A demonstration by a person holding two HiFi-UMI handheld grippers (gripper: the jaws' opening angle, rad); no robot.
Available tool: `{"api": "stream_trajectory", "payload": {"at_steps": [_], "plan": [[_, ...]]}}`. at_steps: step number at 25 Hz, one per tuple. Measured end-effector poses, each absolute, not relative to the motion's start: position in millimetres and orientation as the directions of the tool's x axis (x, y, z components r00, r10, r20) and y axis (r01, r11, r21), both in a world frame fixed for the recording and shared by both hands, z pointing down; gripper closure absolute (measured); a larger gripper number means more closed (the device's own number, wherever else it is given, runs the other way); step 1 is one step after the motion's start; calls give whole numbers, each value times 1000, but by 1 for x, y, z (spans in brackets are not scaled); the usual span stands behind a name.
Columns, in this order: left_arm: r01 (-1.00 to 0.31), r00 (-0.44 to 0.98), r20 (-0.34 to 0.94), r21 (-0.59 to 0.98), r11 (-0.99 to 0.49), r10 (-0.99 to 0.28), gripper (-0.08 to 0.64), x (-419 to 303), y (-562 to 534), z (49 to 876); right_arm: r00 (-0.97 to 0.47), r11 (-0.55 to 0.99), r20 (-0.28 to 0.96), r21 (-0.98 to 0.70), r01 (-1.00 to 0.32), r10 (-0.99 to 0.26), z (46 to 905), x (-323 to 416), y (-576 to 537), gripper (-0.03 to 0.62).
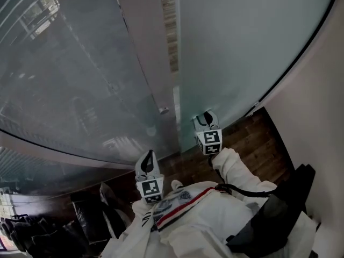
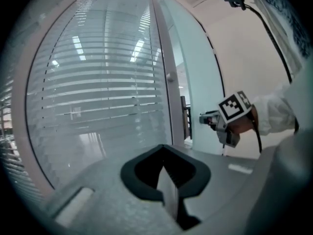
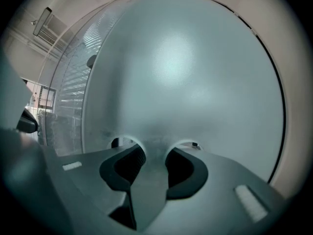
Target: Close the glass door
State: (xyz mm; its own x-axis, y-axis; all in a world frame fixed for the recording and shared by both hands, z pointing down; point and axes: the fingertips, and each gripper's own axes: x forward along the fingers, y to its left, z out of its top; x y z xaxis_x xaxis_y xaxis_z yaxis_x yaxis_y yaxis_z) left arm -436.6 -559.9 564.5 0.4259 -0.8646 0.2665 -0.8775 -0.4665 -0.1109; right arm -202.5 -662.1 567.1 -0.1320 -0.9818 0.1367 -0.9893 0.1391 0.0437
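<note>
The right hand-held gripper (image 3: 154,153) is clenched on the free edge of the frosted glass door (image 3: 195,72), with the pane running between its jaws. The left hand-held gripper (image 2: 166,166) is clamped together on nothing and hangs back near the slatted glass wall (image 2: 98,92). The door stands ajar: a narrow gap (image 1: 171,36) separates it from the frame post (image 1: 144,47), and the wooden floor (image 1: 258,144) shows through. The closing step looks to be under way. The next move probably calls for drawing the held edge steadily toward the post until the gap closes, without letting the smooth pane slip.
</note>
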Motion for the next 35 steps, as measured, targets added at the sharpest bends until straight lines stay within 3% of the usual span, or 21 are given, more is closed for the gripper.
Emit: {"api": "stream_trajectory", "payload": {"at_steps": [9, 35], "plan": [[-839, 466, 281, -160, -520, -839, 558, -425, -579, 568, -108, 116, 145, 46, -992, -983, 569, -192, -693, 465], [-805, 530, 304, -112, -583, -791, 558, -400, -601, 563, -95, 103, 122, 59, -993, -988, 553, -205, -715, 462]]}}
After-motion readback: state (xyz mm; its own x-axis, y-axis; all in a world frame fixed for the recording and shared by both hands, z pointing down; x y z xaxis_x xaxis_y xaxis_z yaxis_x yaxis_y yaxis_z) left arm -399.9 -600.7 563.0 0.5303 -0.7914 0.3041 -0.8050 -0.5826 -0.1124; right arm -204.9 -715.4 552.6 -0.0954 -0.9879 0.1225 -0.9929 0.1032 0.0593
